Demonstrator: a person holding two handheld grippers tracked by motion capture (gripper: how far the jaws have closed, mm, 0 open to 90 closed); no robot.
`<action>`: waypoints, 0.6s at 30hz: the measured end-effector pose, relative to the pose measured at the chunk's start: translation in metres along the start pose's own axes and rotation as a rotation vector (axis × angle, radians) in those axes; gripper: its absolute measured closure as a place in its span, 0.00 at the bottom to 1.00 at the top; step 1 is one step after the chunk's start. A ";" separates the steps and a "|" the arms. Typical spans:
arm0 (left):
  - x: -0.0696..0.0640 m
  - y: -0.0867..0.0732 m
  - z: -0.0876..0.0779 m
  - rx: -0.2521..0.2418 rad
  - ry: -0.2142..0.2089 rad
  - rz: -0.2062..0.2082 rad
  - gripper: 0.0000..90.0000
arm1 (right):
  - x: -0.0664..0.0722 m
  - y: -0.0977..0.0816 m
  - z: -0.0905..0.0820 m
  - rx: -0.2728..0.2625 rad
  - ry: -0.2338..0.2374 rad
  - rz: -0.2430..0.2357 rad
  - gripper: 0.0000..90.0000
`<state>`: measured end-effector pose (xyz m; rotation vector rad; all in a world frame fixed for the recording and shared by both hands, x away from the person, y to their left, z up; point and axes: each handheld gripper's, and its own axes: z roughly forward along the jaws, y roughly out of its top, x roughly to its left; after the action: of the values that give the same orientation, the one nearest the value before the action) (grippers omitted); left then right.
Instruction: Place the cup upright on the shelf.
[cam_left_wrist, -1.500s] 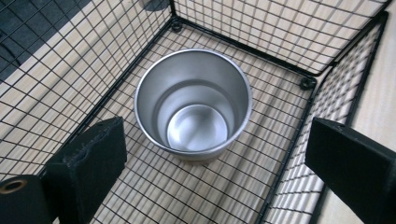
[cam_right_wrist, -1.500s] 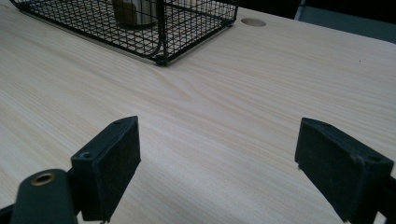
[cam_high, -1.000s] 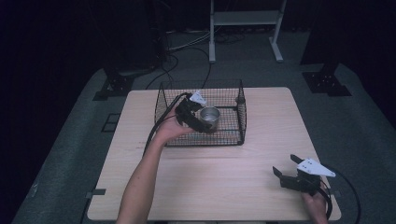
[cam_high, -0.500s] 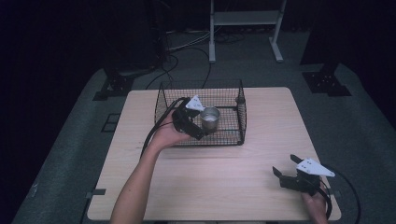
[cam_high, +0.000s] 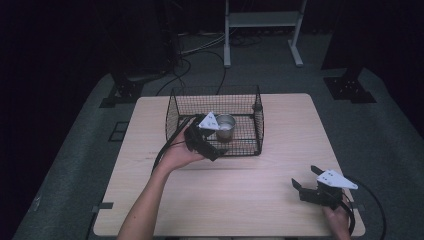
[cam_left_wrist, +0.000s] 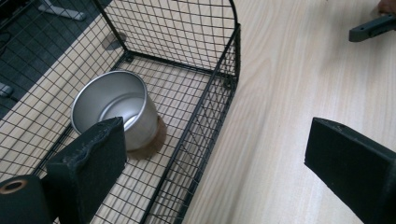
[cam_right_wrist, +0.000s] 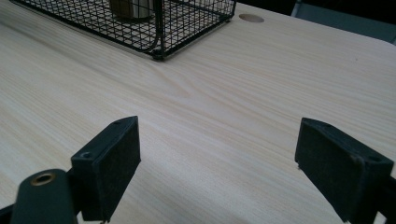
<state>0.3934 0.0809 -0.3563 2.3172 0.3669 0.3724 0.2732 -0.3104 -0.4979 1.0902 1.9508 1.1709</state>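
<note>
Over the table in the high view, the left gripper (cam_high: 212, 145) hovers at the wire basket's (cam_high: 260, 125) front wall, and in its own view its wide-open, empty jaws straddle that wall beside the steel cup (cam_left_wrist: 116, 112) standing inside, so they might snag the mesh, while the right gripper (cam_right_wrist: 215, 168) rests gaping, empty.

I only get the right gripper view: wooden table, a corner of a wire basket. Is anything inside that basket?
Observer: Yes, a shiny metal cup stands upright in the wire basket.
Operator: Is the other gripper holding it?
Observer: No. The left gripper is open, its jaws wide apart, just above the basket's near wall.
Operator: And where is my gripper?
Observer: The right gripper sits open at the table's near right corner, well apart from the basket.
</note>
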 end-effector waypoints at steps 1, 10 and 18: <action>-0.001 -0.001 0.000 0.000 0.001 0.004 0.05 | 0.000 0.000 0.000 -0.002 -0.001 0.001 0.15; -0.012 -0.011 -0.003 -0.009 -0.016 0.004 0.05 | 0.000 0.000 0.000 0.002 -0.003 -0.003 0.15; -0.020 -0.022 -0.010 -0.005 -0.020 0.005 0.05 | 0.001 0.000 0.000 0.005 -0.005 -0.004 0.15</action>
<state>0.3683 0.0948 -0.3681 2.3152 0.3503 0.3525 0.2731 -0.3093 -0.4981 1.0904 1.9521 1.1616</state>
